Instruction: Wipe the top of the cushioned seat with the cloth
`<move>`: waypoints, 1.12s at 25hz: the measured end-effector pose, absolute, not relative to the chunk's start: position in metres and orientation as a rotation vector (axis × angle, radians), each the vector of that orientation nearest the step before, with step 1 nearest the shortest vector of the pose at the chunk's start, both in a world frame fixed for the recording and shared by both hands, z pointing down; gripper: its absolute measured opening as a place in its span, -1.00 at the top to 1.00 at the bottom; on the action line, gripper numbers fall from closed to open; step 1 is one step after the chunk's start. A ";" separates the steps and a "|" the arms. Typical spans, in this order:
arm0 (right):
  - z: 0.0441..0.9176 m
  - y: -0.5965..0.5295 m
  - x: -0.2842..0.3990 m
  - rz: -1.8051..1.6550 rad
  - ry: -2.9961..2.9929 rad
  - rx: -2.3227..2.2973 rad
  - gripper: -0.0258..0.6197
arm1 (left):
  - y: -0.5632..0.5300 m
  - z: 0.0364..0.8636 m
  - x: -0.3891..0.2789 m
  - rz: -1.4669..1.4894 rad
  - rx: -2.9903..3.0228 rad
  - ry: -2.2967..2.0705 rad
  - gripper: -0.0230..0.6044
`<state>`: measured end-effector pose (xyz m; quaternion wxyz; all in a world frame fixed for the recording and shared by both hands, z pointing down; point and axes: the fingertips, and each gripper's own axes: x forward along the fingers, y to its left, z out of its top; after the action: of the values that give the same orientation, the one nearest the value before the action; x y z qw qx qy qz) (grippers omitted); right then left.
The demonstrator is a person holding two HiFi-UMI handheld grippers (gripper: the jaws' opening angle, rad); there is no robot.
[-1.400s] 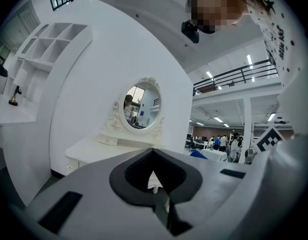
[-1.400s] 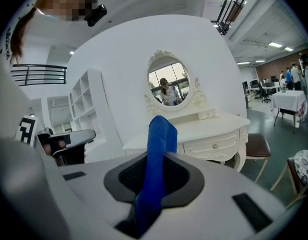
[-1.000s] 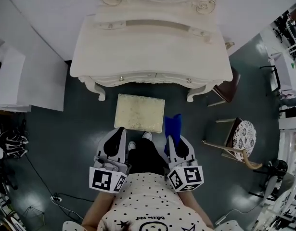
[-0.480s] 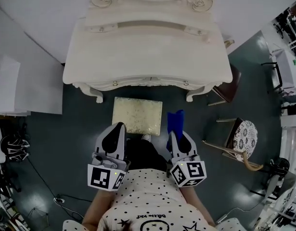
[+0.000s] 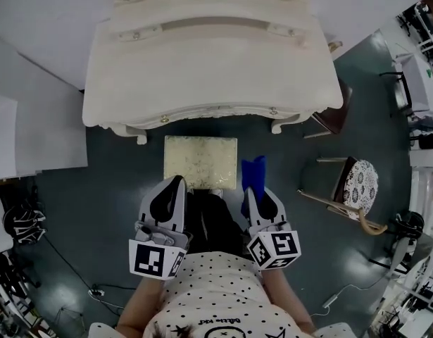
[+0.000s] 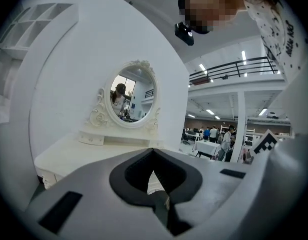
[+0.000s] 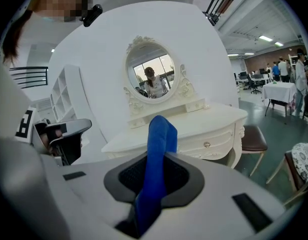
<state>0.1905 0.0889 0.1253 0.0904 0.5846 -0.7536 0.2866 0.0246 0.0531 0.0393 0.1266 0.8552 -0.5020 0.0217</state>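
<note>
Dark floor spreads below me, with a white dressing table ahead and the pale cushioned seat standing just in front of it. My right gripper has its jaws clamped on the blue cloth, which sticks out past the tips, just beside the seat's right edge. My left gripper hovers near the seat's front left corner, jaws closed together on nothing.

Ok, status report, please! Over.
Right gripper shut on blue cloth. Left gripper shut, empty. Cream rectangular cushioned seat untouched, cloth beside it. Nothing blocking.
</note>
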 end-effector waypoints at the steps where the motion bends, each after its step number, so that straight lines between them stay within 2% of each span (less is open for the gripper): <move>1: 0.130 0.085 0.188 0.852 -2.230 1.735 0.73 | 0.050 0.043 0.022 0.086 2.480 -1.464 0.93; 12: 0.219 0.035 0.168 0.852 -2.119 1.737 0.73 | -0.003 0.087 0.022 0.008 2.413 -1.443 0.93; 28: 0.395 -0.012 0.185 0.874 -1.924 1.771 0.73 | 0.019 0.285 0.037 0.168 2.199 -1.367 0.93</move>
<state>0.1850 -0.0117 0.3946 0.1910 0.6304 -0.6850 0.3112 0.0369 0.0193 0.2850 0.2701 0.8159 -0.5074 0.0625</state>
